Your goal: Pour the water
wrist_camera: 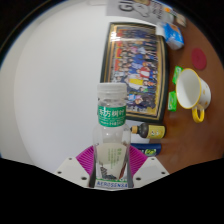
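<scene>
A clear plastic water bottle (111, 125) with a white cap and a green label stands upright between my fingers. My gripper (111, 160) is shut on the bottle: both pink pads (86, 159) press its lower body. Beyond the fingers to the right, a white mug (191, 92) with a yellow handle rests on the brown table (185, 150). The bottle's base is hidden between the fingers.
A colourful framed picture board (140, 62) lies behind the bottle. A small yellow bottle (150, 131) lies on its side just right of the held bottle. Green items (174, 88) sit beside the mug, and boxes (150, 10) stand farther back. A white wall (50, 80) fills the left.
</scene>
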`<action>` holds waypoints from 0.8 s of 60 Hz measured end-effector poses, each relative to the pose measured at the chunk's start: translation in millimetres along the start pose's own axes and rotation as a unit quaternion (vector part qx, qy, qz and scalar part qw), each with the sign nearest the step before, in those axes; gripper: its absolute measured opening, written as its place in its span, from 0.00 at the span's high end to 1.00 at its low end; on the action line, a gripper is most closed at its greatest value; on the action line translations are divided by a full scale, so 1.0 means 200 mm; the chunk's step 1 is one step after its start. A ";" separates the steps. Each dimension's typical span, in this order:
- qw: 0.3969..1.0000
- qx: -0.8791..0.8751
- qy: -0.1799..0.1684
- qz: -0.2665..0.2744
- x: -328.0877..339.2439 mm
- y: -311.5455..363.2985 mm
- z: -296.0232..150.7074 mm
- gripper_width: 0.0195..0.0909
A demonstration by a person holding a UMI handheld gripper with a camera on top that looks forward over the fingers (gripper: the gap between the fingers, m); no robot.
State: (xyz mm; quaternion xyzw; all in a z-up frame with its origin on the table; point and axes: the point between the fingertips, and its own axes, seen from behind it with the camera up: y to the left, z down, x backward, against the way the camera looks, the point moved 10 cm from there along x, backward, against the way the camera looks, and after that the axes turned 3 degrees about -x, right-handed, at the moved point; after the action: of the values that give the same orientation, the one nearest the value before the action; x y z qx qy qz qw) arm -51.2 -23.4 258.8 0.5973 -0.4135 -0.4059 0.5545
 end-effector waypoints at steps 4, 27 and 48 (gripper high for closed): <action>0.996 -0.092 -0.015 -0.011 -0.04 -0.06 -0.11 0.67; 0.933 -0.355 -0.008 -0.051 -0.11 -0.30 -0.30 0.67; 0.992 -0.112 0.054 0.030 -0.07 -0.18 -0.37 0.67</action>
State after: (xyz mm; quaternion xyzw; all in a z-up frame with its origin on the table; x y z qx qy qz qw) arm 15.1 16.0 227.0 0.5401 -0.3528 -0.3994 0.6514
